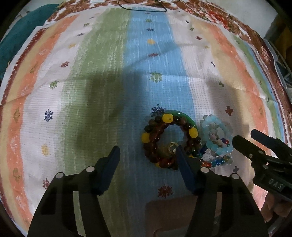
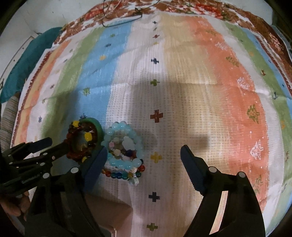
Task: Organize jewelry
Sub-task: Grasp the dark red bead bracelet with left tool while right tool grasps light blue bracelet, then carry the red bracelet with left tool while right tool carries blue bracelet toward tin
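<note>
The surface is covered by a striped woven cloth [image 1: 102,76] in green, blue, white and orange bands with small stitched motifs; a teal fabric [image 1: 20,32] is seen beyond its far left edge, and a thin dark cord [image 1: 144,10] lies at its far edge. The jewelry is gathered in one cluster, used here as the landmark: a brown bead bracelet [image 1: 155,144] with yellow beads is stacked on a green bangle [image 1: 184,116], and touching it on the right is a pale blue bead bracelet [image 1: 217,138] coiled over a multicoloured bead strand [image 1: 215,162]. The left claw [image 1: 146,156] is held spread just at the near side of the cluster, with its right finger reaching the inner opening of the brown bead bracelet, while its left finger stands on bare cloth to the left; nothing is pinched. This stance is judged suited to hooking or closing on the near arc of that bracelet. The right claw [image 2: 142,155] is likewise spread and empty, with its left finger between the bangle and the pale blue bracelet and its right finger well to the right of the cluster, so that the blue coil is straddled. The pieces appear to be kept touching so that they can be separated one at a time; entanglement of the strands is a likely risk.
</note>
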